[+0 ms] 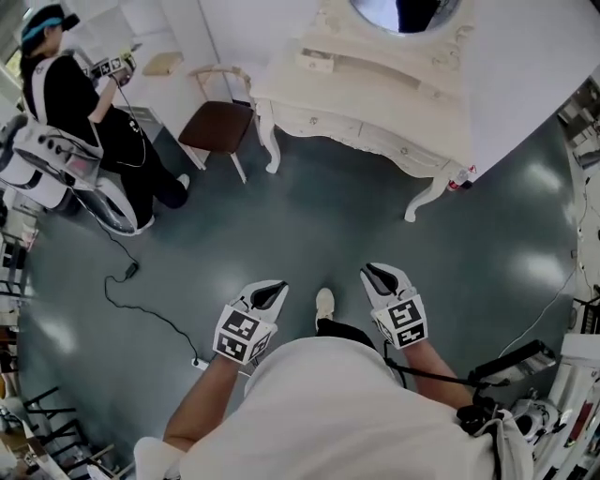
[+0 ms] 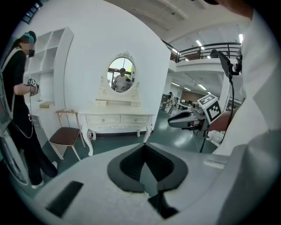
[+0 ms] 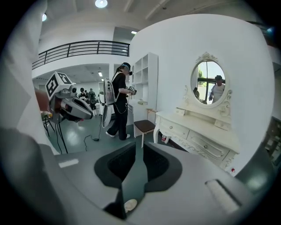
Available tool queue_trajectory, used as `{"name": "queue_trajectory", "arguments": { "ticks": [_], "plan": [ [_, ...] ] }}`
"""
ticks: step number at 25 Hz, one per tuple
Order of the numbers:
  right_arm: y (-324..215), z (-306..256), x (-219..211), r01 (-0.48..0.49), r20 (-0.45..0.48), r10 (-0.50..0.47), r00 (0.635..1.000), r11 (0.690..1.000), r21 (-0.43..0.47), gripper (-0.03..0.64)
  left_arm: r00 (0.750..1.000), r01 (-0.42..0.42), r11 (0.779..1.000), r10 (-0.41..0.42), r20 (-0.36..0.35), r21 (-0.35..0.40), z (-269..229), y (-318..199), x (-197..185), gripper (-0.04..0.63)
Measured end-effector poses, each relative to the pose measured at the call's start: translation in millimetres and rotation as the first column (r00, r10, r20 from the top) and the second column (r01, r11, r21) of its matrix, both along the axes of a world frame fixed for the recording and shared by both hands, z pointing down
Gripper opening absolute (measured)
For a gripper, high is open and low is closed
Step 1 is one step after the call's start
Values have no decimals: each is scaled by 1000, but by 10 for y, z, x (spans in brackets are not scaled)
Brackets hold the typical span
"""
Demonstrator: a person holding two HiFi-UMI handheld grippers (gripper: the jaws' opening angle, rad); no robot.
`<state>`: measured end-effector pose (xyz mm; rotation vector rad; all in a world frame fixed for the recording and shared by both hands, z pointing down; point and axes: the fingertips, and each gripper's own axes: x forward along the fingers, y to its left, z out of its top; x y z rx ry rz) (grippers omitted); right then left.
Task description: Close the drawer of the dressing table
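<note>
With left tongs (image 1: 278,287) and right tongs (image 1: 368,271) both together and empty, a skewed shove could jam the drawer (image 2: 105,119), seemingly flush, of the worktop (image 1: 375,94) at 12 o'clock.

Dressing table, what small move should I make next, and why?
Probably step toward the dressing table: it stands across the floor, well beyond the left gripper and right gripper, both shut and empty, and a small upper drawer looks pulled out.

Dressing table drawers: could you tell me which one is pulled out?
The small upper drawer on the chair side of the mirror; it juts forward, whereas the wide front drawers sit flush.
</note>
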<state>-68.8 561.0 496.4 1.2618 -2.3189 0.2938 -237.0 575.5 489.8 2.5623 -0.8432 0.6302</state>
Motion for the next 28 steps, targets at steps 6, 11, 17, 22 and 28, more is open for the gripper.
{"name": "queue_trajectory", "arguments": {
  "ticks": [6,11,17,22,28],
  "plan": [
    [-1019,-61,743,34,11,-34,999,999,6,46,999,21,998,-22,23,57,-315,-1100,837,3],
    [-1435,13,957,27,27,-26,999,999,-17,28,1000,1,999,-3,22,52,-338,-1585,1118,11],
    [-2055,92,1184,-15,41,17,999,999,-35,2,999,-27,999,27,29,21,-231,-2235,1327,17],
    [-2629,138,1271,-96,38,98,994,994,-48,2,998,-70,997,70,-5,19,-63,-2980,1386,2],
    [-3478,-98,1275,-160,22,161,987,985,-60,2,984,-163,986,164,-65,22,-288,-4047,1539,3]
  ]
}}
